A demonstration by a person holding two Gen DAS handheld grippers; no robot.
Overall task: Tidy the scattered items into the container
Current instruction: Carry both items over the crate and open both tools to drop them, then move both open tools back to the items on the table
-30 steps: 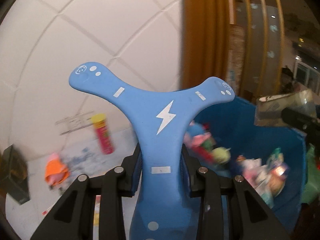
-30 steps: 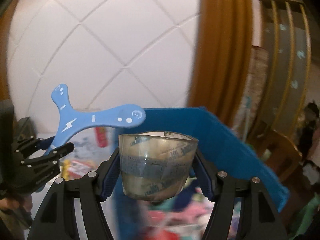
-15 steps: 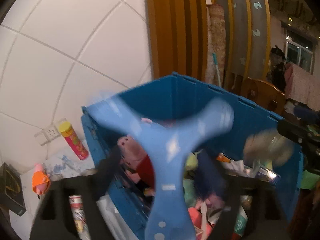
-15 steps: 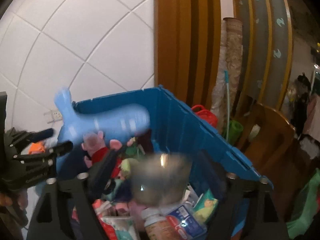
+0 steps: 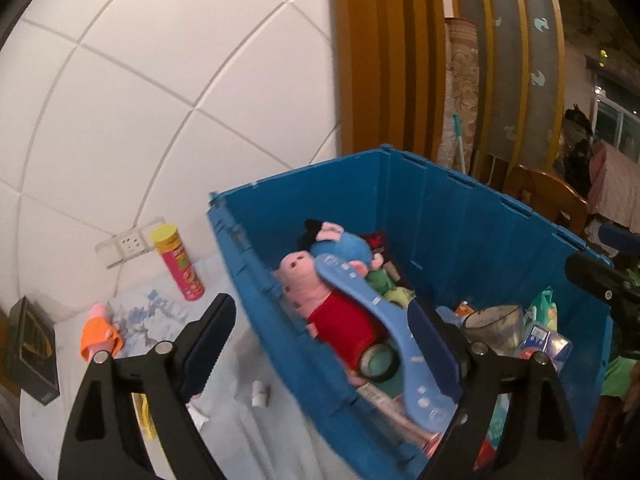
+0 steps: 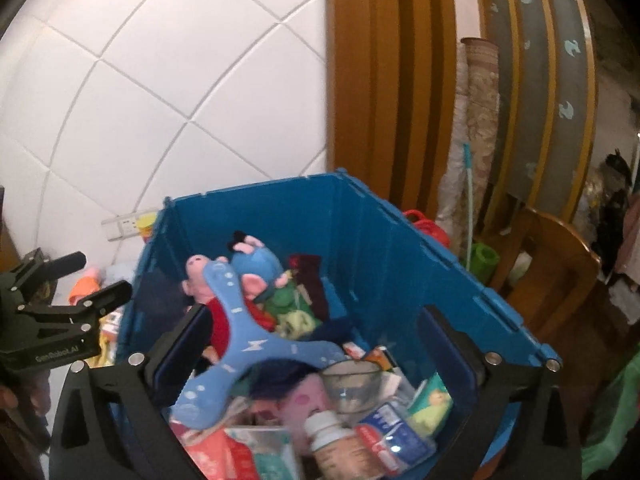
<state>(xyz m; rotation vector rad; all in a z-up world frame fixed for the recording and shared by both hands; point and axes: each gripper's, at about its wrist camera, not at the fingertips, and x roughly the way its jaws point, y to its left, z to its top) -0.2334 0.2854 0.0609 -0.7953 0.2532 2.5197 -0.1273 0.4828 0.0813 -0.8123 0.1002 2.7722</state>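
Both jaws standing released, right gripper (image 6: 312, 344) having just been opening; blue three-armed plastic boomerang (image 6: 240, 344) and clear glass cup (image 6: 352, 384) lying in blue plastic crate (image 6: 400, 264), cup at boomerang's 3 o'clock; left gripper (image 5: 320, 344) empty.

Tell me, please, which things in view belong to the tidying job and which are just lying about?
Job:
- blue bin
- boomerang and glass cup, both now in the bin
- chip can, orange toy, small bottle, not yet binned

Lying about:
- wall socket
- wooden chair
- rolled rug
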